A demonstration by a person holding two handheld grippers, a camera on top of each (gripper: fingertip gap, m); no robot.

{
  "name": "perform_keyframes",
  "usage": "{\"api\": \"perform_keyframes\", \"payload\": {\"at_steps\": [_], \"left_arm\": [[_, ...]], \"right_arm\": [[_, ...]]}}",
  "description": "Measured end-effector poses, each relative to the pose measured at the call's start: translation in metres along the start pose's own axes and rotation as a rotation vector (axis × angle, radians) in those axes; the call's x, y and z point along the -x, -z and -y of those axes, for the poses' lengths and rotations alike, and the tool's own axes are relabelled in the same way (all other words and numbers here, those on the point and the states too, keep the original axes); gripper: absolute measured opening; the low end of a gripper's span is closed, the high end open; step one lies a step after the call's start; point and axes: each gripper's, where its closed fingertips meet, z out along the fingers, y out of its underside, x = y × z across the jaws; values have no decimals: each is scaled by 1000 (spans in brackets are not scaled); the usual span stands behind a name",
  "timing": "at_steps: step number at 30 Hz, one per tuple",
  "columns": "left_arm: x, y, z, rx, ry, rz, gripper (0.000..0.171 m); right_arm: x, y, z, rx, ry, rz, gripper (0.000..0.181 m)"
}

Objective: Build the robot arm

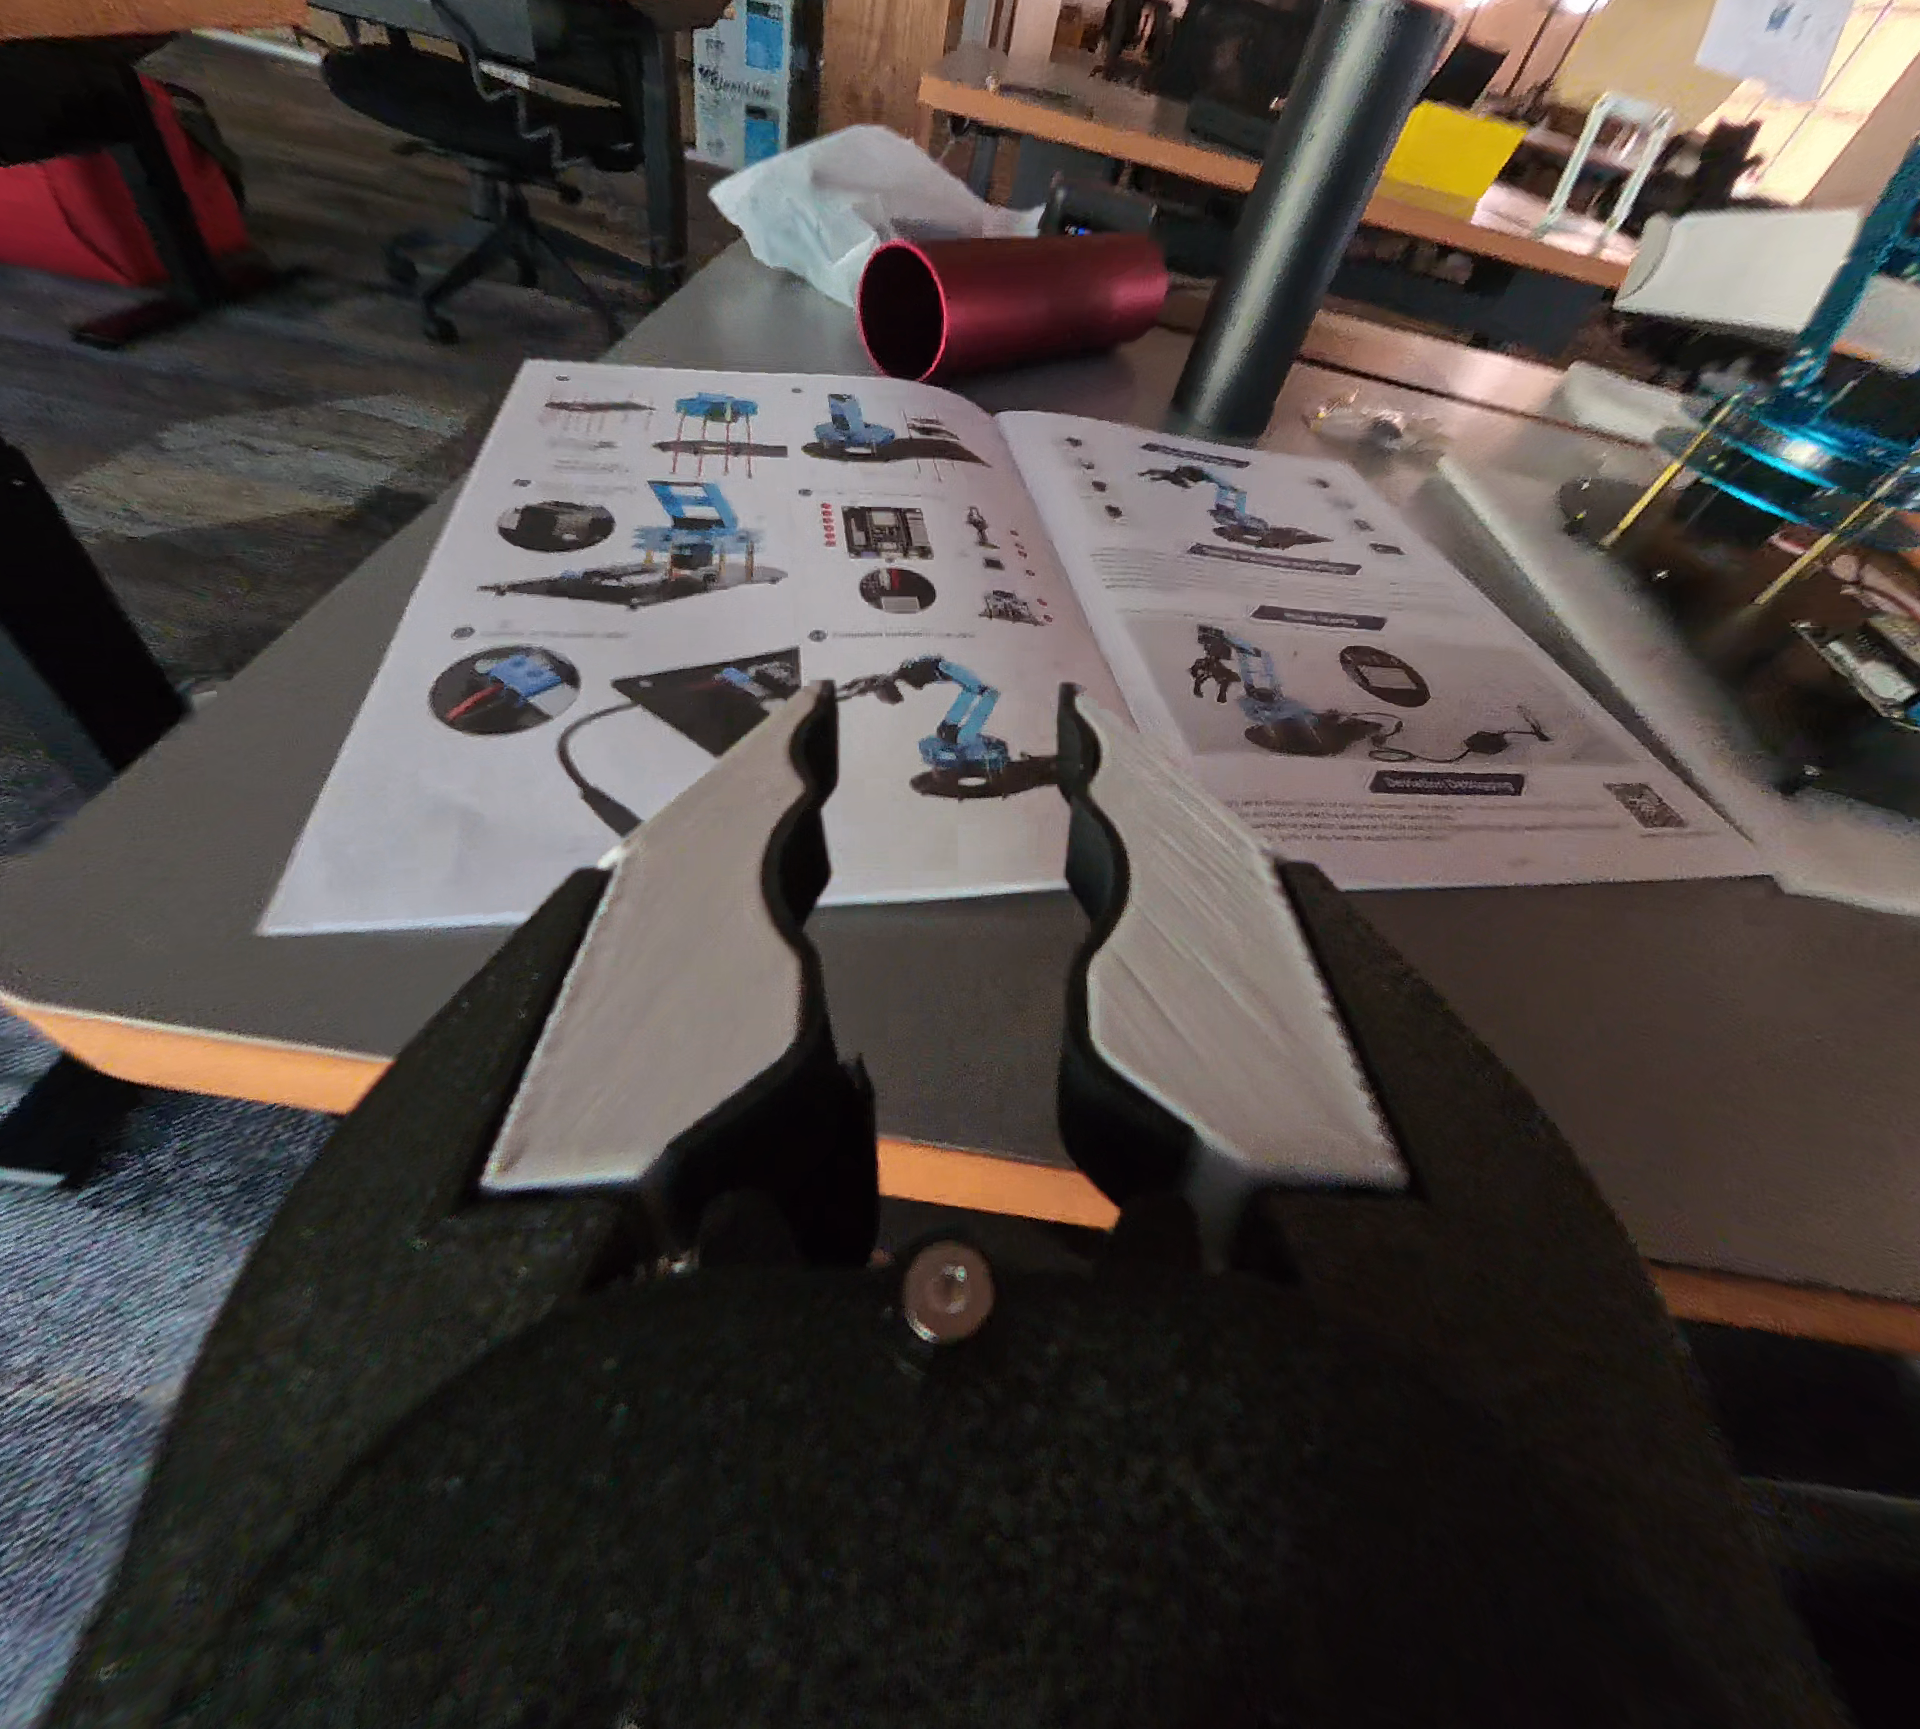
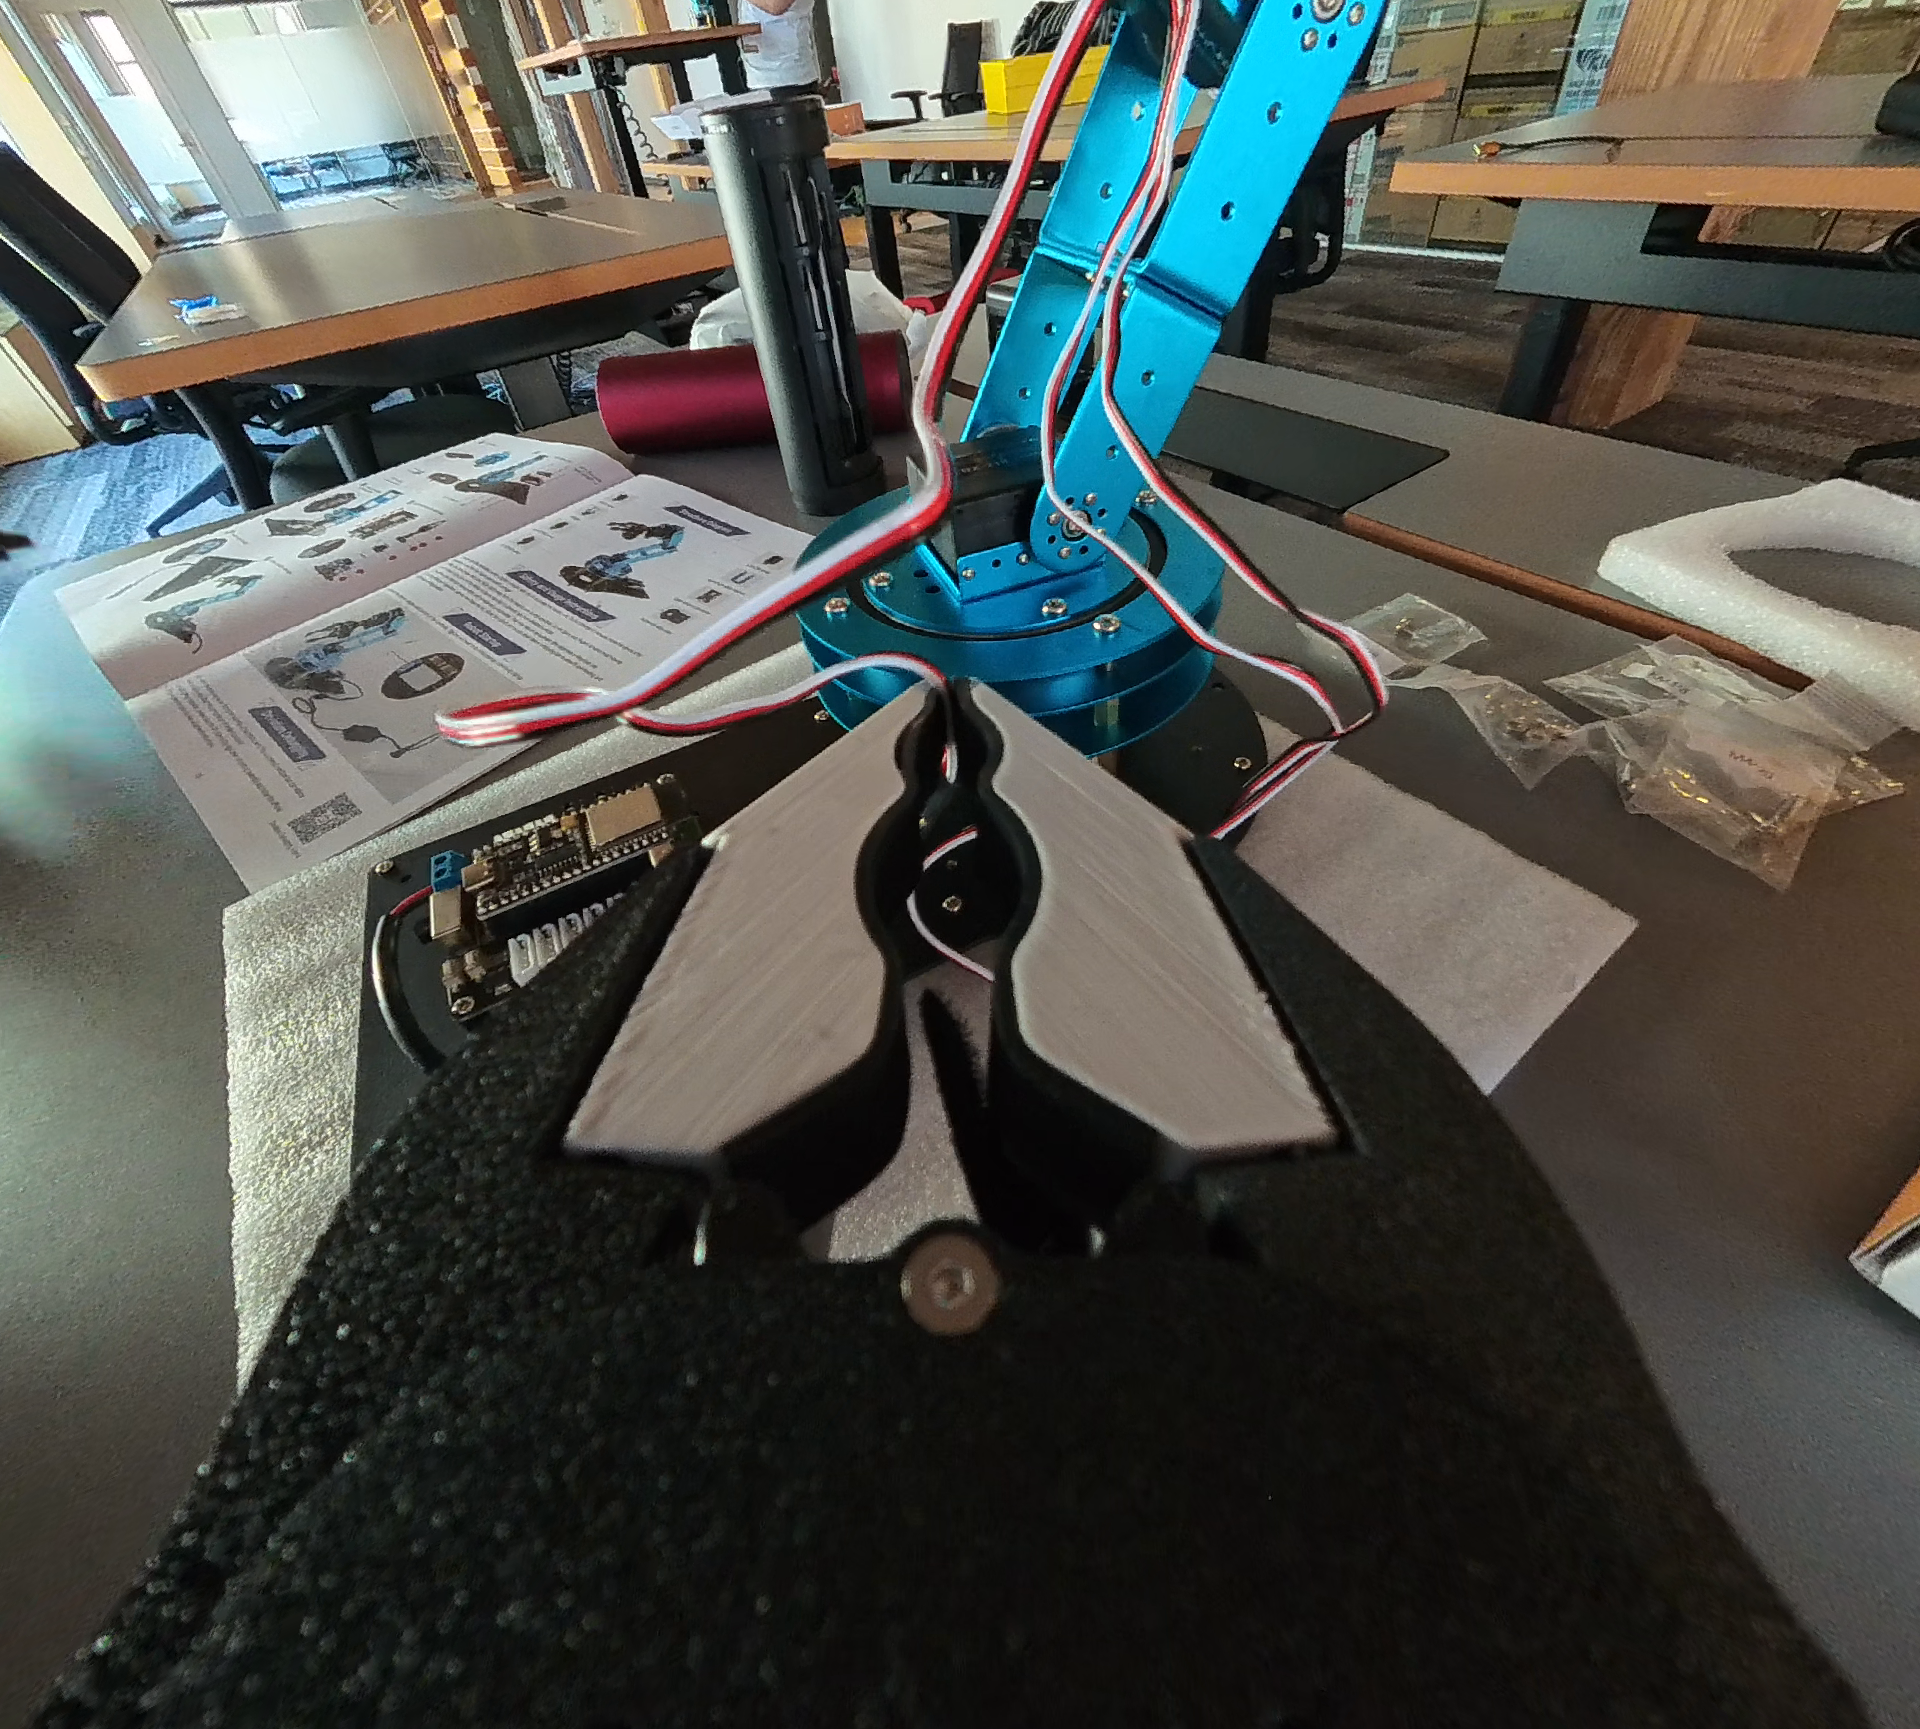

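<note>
My left gripper (image 1: 948,700) is open and empty. It hovers just above the near edge of an open instruction booklet (image 1: 727,557) that lies flat on the grey table (image 1: 1558,1056). My right gripper (image 2: 956,692) is shut on a thin red, white and black servo wire (image 2: 810,692), which runs through the gap between its fingers. The wire belongs to a blue metal robot arm (image 2: 1122,277) on a round blue base (image 2: 1008,609) right in front of the fingertips. A circuit board (image 2: 551,869) sits on the black plate to the left of the fingers.
A red tube (image 1: 1008,308) lies behind the booklet beside an upright black cylinder (image 1: 1299,214) and a white plastic bag (image 1: 831,204). Small bags of screws (image 2: 1683,744) and a white foam block (image 2: 1766,567) lie to the right. A person (image 2: 774,6) stands far behind. The left gripper's tips are roughly 50 cm from the right gripper's.
</note>
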Motion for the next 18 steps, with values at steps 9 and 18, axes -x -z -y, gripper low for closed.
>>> {"api": "perform_keyframes", "payload": {"at_steps": [9, 18], "left_arm": [[-5, -11, 3, 356, -205, 86, 63], [-23, -32, -17, 467, -203, 16, 74]], "right_arm": [[5, 0, 3, -3, 14, 9, 0], [7, 0, 2, 7, 17, 13, 0]]}}
